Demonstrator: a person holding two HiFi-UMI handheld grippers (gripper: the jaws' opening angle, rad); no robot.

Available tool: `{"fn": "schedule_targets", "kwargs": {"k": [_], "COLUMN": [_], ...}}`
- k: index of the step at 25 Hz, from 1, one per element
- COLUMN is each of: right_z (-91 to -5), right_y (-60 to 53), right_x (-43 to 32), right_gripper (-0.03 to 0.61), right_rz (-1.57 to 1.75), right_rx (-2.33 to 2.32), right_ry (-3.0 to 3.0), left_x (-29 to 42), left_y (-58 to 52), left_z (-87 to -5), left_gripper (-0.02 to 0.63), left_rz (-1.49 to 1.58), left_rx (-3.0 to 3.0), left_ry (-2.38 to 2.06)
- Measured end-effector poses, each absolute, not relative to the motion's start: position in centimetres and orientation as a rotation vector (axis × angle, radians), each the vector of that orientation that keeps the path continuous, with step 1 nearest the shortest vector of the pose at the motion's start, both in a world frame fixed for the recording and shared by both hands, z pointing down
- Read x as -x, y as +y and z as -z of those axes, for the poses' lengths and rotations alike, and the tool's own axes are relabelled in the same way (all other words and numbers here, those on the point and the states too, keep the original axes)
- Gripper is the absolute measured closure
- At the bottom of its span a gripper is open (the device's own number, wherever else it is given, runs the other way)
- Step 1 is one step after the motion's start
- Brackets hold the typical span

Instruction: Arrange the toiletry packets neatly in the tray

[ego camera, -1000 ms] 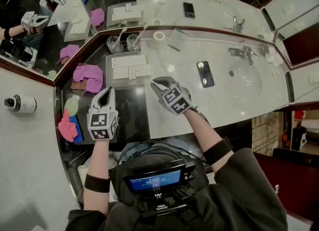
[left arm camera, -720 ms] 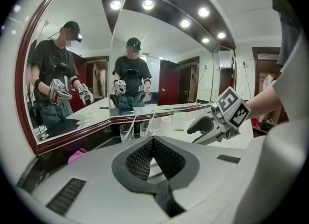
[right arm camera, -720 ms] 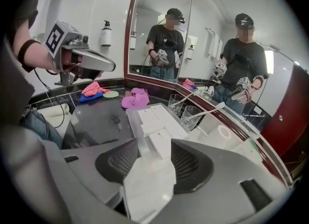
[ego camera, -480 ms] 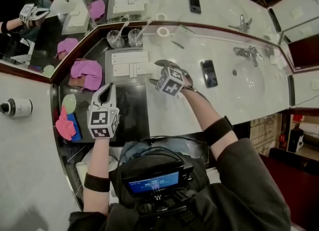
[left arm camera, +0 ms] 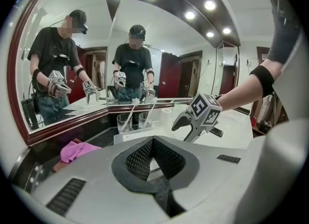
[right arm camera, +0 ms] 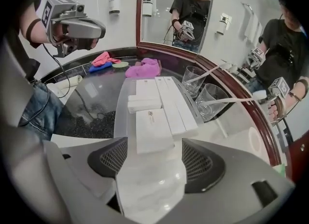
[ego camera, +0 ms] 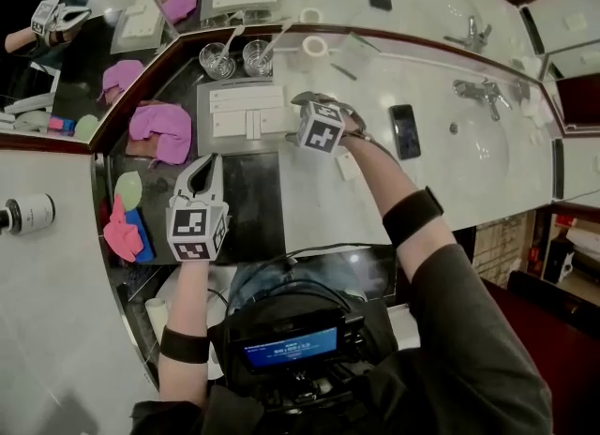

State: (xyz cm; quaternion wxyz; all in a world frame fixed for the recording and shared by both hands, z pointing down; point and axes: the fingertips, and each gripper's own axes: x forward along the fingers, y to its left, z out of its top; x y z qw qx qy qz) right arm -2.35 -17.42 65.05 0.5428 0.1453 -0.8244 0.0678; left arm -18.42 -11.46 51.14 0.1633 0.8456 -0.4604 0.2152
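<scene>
A clear tray point(right arm camera: 119, 103) on the dark counter holds several white toiletry packets point(right arm camera: 169, 103) lying side by side. A flat white packet point(right arm camera: 153, 129) lies at the tray's near end, just ahead of my right gripper point(right arm camera: 150, 159). That gripper's jaws have just been opening and now stand wide, their pads clear of the packet. In the head view my right gripper point(ego camera: 298, 116) hangs at the tray's point(ego camera: 211, 133) right edge. My left gripper point(ego camera: 208, 166) hovers over the black counter below the tray, shut and empty, as the left gripper view point(left arm camera: 153, 143) confirms.
Two glasses point(ego camera: 217, 60) with toothbrushes stand behind the tray, a pink cloth point(ego camera: 159, 131) to its left. A phone point(ego camera: 406, 130), a tape roll point(ego camera: 314, 46), a tap point(ego camera: 483, 96) and a basin point(ego camera: 483, 147) lie to the right. Mirrors line the back.
My right gripper has swung from the marble counter over to the tray's right edge, tipped downward, and its jaws have spread. The left gripper has hardly shifted.
</scene>
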Motion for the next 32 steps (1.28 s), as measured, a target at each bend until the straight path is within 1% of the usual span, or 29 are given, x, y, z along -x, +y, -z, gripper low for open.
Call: {"fn": "schedule_targets", "kwargs": {"k": [5,9,11,12,21,32], "right_z": [-66.8,-67.0,-66.8,-66.7,-66.5,-65.3], "right_y": [-17.5,-17.3,-16.8,-16.6,-16.5,-15.9], "right_x": [2.4,2.5,2.8,2.9,2.9,0.9], "right_gripper": [0.198,0.209,0.288,0.293,0.298,0.298], "right_rz": [-0.193,-0.233,-0.257,-0.263,-0.252,-0.283], "right_rx": [-0.3,-0.234,-0.198,-0.193,-0.202,-0.295], "right_ry": [-1.944,-1.958,-1.976,-1.985,-1.993,-1.991], "left_x": [18.3,18.2,18.1,18.0,17.5,16.7], "left_y": [-11.4,-11.8,-11.9,-11.9,-11.9,-11.7], "left_z": [-51.8,-52.1,-52.2,-52.2,-52.3,-52.0], "left_gripper": [0.612,0.612,0.612,0.612,0.612,0.612], "left_rz": [-0.637,-0.64,-0.64,-0.64,-0.646,-0.639], "left_rx": [-2.394,-2.387,-2.379,-2.377,-2.376,-2.395], "left_ry": [-1.304,-1.305,-1.304,-1.303,-1.298,-1.284]}}
